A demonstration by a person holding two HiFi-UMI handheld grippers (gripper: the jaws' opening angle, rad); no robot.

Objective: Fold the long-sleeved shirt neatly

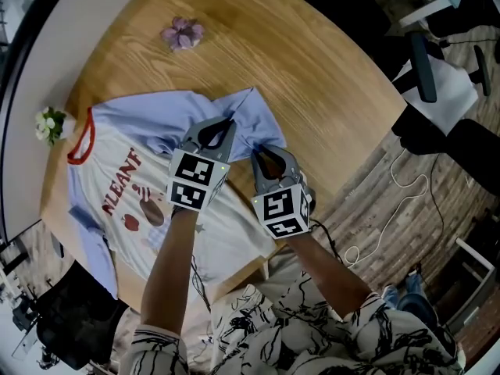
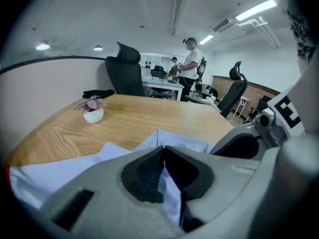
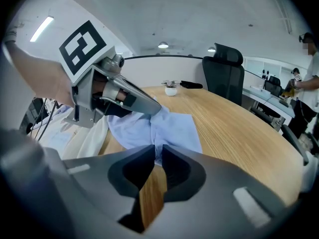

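Observation:
A long-sleeved shirt (image 1: 117,170), white in the body with light blue sleeves, a red collar and red print, lies flat on the round wooden table (image 1: 312,76). One blue sleeve (image 1: 250,119) is folded in towards the table's middle. My left gripper (image 1: 226,122) is shut on that sleeve (image 2: 184,143), with blue cloth pinched between its pads (image 2: 149,168). My right gripper (image 1: 262,155) is just to its right at the sleeve's lower edge (image 3: 169,126). Its jaws stand a narrow gap apart, and the cloth's edge lies at their tips (image 3: 157,151).
A small pink potted plant (image 1: 182,33) stands at the table's far side, and a white-flowered one (image 1: 51,123) at its left edge beside the collar. Black office chairs (image 2: 127,73) and a standing person (image 2: 192,66) are beyond the table. A cable (image 1: 391,209) lies on the floor at right.

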